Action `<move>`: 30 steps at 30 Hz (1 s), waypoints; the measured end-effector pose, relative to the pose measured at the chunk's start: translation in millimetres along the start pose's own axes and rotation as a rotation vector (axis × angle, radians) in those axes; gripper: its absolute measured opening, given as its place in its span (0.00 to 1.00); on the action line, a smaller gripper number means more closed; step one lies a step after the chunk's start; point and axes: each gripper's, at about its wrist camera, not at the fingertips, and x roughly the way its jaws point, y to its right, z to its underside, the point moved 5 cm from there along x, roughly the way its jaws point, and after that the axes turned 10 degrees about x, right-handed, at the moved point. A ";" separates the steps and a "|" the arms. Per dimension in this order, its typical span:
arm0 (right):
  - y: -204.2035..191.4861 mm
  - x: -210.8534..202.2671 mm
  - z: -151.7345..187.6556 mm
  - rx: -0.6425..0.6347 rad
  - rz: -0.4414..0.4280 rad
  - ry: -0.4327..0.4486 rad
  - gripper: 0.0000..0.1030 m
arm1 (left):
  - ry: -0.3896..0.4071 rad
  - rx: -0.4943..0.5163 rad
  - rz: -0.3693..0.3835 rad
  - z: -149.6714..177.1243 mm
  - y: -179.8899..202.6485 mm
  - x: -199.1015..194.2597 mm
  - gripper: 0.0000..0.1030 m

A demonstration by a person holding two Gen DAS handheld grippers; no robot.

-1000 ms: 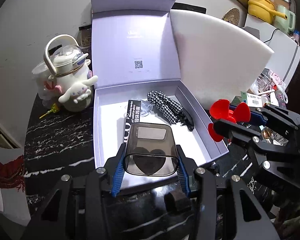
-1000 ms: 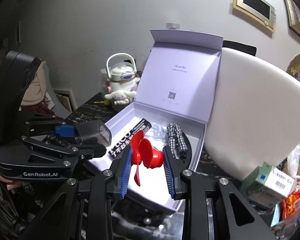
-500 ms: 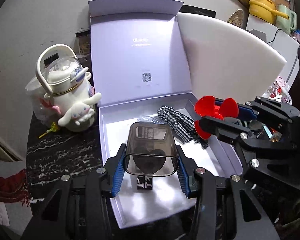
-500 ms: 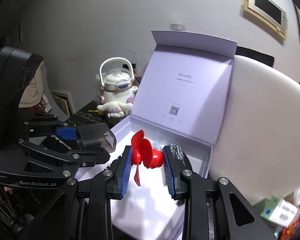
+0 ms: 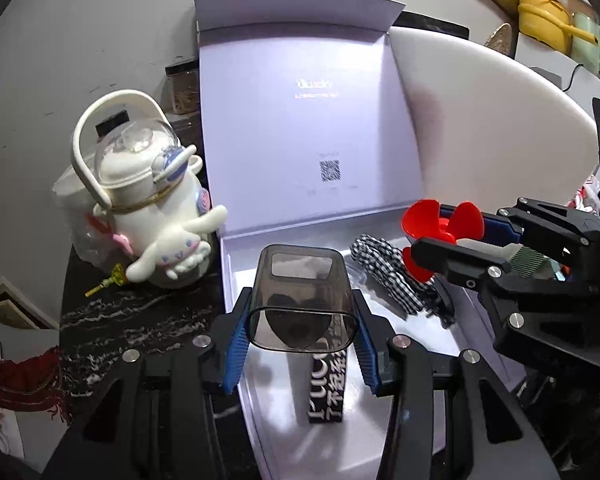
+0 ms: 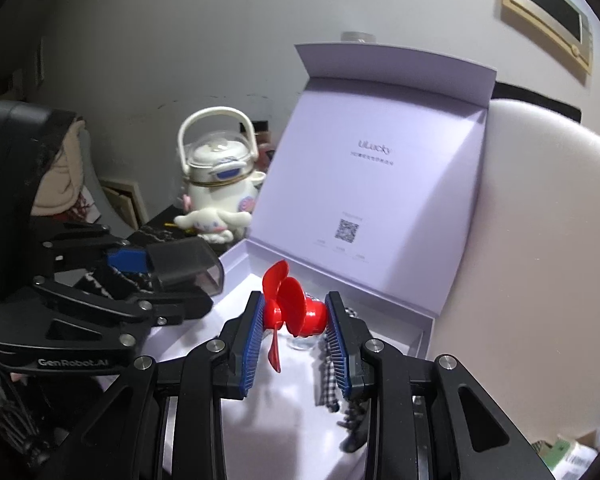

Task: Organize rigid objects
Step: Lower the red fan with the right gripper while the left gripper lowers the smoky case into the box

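My left gripper is shut on a smoky clear plastic case with a dark heart shape inside, held above the open lilac box. My right gripper is shut on a small red fan propeller, also over the box. In the left wrist view the right gripper comes in from the right with the red propeller at its tips. In the right wrist view the left gripper shows at the left with the case. Inside the box lie a black packet with white lettering and a black-and-white checked hair tie.
The box lid stands upright behind. A white cartoon-dog kettle sits left of the box on the black marble counter. A large white board leans at the right. Cluttered packets and a yellow pot lie far right.
Both grippers have moved forward over the box with their objects still held. The box and its lid now fill more of each view; the black packet has slid under the case.
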 end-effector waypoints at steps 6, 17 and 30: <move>8.3 10.6 -7.0 0.014 0.003 -0.021 0.29 | -0.003 0.020 -0.016 -9.7 -3.7 11.6 0.44; 19.9 29.5 -9.6 0.079 0.006 -0.083 0.29 | -0.047 0.026 0.008 -12.3 -0.9 35.6 0.44; 35.6 37.2 6.6 0.057 0.031 -0.150 0.29 | -0.141 0.037 0.023 -11.5 11.3 64.4 0.44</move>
